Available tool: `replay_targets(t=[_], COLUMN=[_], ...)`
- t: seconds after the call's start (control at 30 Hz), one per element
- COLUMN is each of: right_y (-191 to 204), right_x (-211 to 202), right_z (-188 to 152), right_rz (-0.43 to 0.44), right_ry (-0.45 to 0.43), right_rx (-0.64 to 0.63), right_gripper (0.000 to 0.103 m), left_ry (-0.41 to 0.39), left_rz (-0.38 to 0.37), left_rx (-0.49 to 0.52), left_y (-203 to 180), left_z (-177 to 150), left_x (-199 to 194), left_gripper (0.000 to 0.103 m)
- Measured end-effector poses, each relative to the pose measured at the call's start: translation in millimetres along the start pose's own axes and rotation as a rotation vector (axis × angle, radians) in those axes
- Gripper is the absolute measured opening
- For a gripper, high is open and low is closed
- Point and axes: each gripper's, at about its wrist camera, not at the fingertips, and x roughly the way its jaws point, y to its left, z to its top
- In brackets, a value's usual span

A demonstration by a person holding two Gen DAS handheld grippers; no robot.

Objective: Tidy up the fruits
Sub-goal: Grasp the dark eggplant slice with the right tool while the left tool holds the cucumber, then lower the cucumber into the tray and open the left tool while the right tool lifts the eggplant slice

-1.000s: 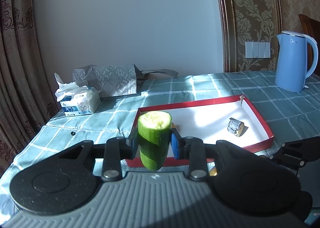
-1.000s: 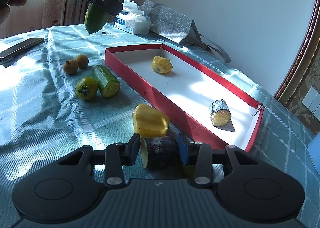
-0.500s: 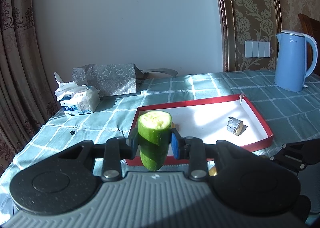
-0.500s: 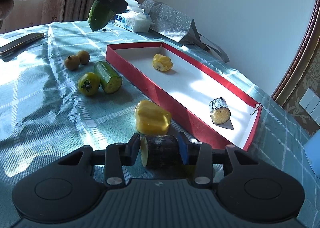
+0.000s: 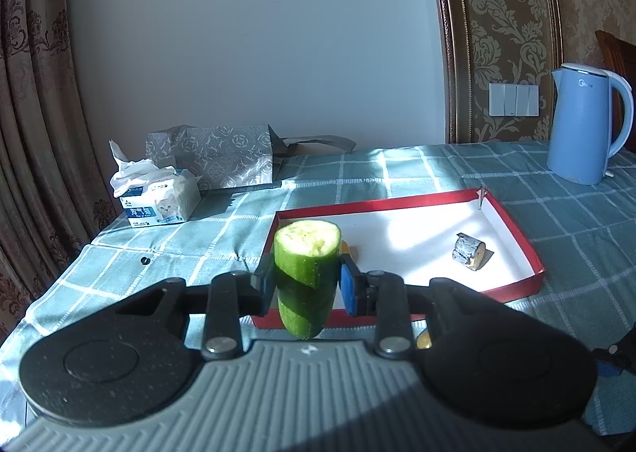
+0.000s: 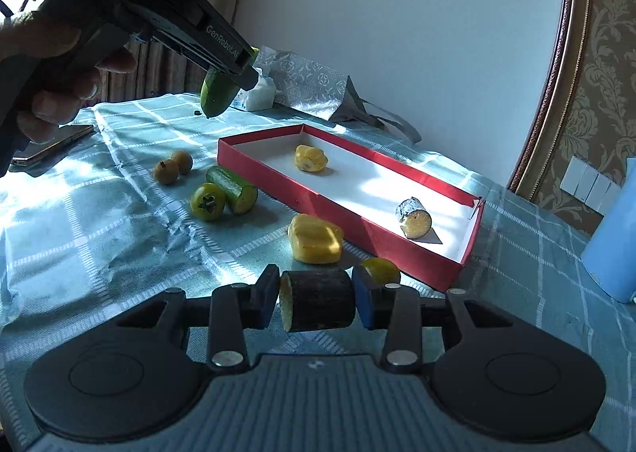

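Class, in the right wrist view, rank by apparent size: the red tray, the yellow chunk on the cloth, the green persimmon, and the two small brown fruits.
1. red tray
2. yellow chunk, though it lies nearer the camera
3. green persimmon
4. two small brown fruits, alike, so tied

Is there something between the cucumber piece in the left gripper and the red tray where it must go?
Nothing visible does. The cucumber piece hangs in the air before the red tray's near corner; only the low rim lies between.

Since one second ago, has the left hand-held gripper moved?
Yes. In the right wrist view, the left hand-held gripper with its cucumber piece moved toward the red tray.
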Motion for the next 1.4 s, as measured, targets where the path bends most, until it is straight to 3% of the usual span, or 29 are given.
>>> replay_targets(t=[0.23, 0.47, 1.07, 1.4], right_y=[-14.9, -30.7, -29.1, -35.9], right_x=[-59.6, -87.9, -95.3, -99.8], right_z=[-15.1, -13.5, -12.8, -16.9], right_rz=[-0.08, -0.15, -0.143, -0.161], right_ry=[-0.066, -0.105, -0.125, -0.12], right_rx=[0.144, 0.201, 0.198, 0.205], right_gripper=[0.039, 0.039, 0.039, 0.039], left_ry=[-0.007, -0.004, -0.008, 0.025], left_rz=[-0.006, -0.015, -0.015, -0.018], left_rx=[-0.006, -0.008, 0.025, 0.037], left_y=[-1.4, -6.6, -23.9, -41.2], left_z=[2.1, 4.7, 19.5, 37.4], left_x=[-0.2, 2.2, 19.6, 68.9], left_gripper=[0.03, 0.03, 0.03, 0.03])
